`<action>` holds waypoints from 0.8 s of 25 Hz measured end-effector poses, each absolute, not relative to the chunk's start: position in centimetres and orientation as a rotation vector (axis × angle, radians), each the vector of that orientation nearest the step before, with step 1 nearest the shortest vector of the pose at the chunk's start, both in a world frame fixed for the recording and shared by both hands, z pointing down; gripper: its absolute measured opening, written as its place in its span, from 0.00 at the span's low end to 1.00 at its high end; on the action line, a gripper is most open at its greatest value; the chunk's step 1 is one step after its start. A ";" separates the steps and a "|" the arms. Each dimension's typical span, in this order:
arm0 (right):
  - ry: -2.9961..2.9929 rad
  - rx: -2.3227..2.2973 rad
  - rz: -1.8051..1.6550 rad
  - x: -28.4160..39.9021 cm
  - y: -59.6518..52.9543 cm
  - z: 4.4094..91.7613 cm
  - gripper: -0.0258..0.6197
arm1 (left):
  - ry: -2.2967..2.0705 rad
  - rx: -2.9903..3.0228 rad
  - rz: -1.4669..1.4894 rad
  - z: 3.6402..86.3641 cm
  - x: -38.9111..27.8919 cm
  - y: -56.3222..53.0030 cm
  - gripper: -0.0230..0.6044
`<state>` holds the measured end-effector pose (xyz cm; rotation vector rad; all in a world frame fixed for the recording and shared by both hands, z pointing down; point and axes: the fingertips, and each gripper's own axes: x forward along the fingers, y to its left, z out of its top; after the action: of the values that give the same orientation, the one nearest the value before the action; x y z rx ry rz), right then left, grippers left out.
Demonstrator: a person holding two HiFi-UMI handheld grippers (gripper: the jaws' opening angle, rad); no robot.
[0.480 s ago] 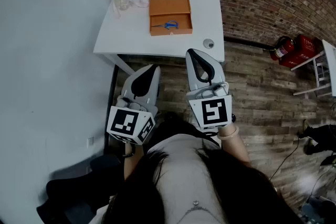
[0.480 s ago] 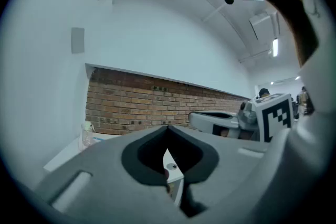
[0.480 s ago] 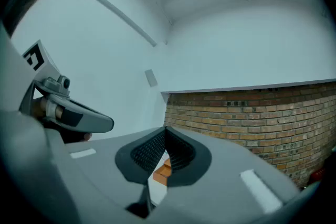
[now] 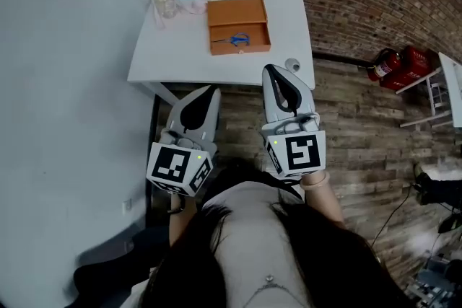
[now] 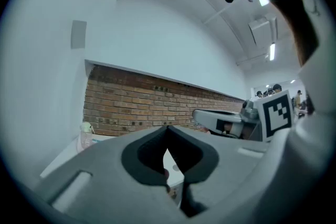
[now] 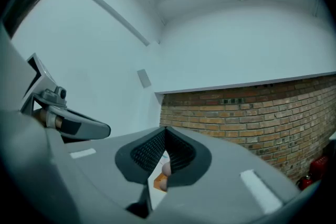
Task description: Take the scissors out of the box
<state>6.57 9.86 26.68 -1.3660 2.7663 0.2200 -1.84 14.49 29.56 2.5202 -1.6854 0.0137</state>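
Left gripper (image 4: 209, 93) and right gripper (image 4: 274, 72) hover just short of the desk's (image 4: 289, 7) near edge, each with its jaws pressed together. The blue scissors (image 4: 232, 40) lie inside the open orange box (image 4: 238, 11), mid-desk.

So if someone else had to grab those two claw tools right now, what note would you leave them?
Left gripper: shut, empty, held in the air on the near side of the table.
Right gripper: shut, empty, beside the left one and a little further forward; it touches nothing.
Things: the orange box sits open on the white table, and the blue scissors lie inside it.
Done: nothing yet; the scissors are untouched.
Left: open a gripper, reach into the box, grip the scissors and lift them out.
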 end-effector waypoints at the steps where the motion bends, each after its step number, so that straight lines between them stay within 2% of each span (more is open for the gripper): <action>1: 2.762 -1.370 0.203 6.3 9.7 26.7 0.05 | -1.679 2.526 0.010 29.6 -2.3 14.3 0.04; 20: 2.751 -1.449 0.154 2.5 8.3 27.0 0.05 | -1.573 2.567 -0.033 30.2 -6.8 12.2 0.04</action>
<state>2.48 8.32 26.95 -1.4491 2.7514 0.1540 -6.84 12.20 30.18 2.5674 -1.5727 -0.0327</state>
